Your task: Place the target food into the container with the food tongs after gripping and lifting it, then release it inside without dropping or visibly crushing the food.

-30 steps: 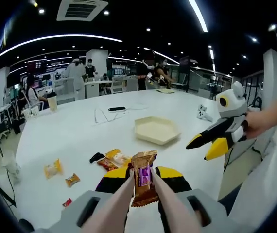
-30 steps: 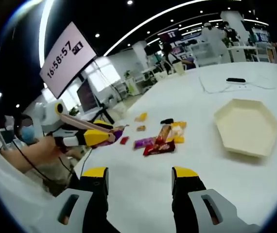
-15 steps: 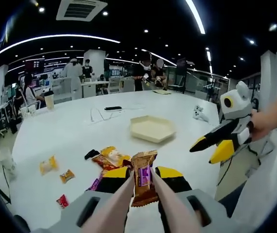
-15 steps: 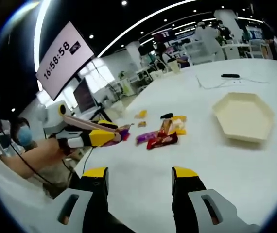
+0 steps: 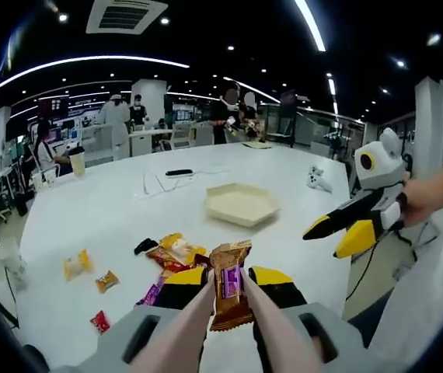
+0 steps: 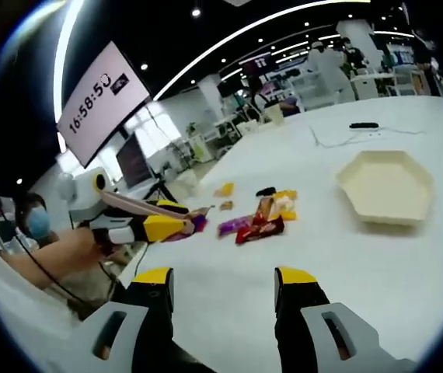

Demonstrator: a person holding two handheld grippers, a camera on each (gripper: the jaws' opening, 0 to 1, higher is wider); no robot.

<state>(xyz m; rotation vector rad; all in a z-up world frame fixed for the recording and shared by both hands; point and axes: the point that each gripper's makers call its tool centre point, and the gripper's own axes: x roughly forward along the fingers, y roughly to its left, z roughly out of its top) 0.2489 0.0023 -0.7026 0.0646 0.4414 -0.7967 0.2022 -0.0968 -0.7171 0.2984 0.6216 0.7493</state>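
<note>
Left gripper view: left gripper (image 5: 229, 289) w/ tongs (image 5: 206, 322) pinching brown snack pack (image 5: 230, 284), lifted off the table; hexagonal tray (image 5: 241, 203) well beyond tong tips.

Right gripper view: right gripper (image 6: 223, 284) jaws apart; tongs (image 6: 140, 203) at left, tray (image 6: 386, 186) far right of them.

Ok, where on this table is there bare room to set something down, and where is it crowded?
Bare tabletop lies between the right gripper and the hexagonal tray, and also beyond the tray toward the black device. The snack packets left of the tray form the crowded patch.
</note>
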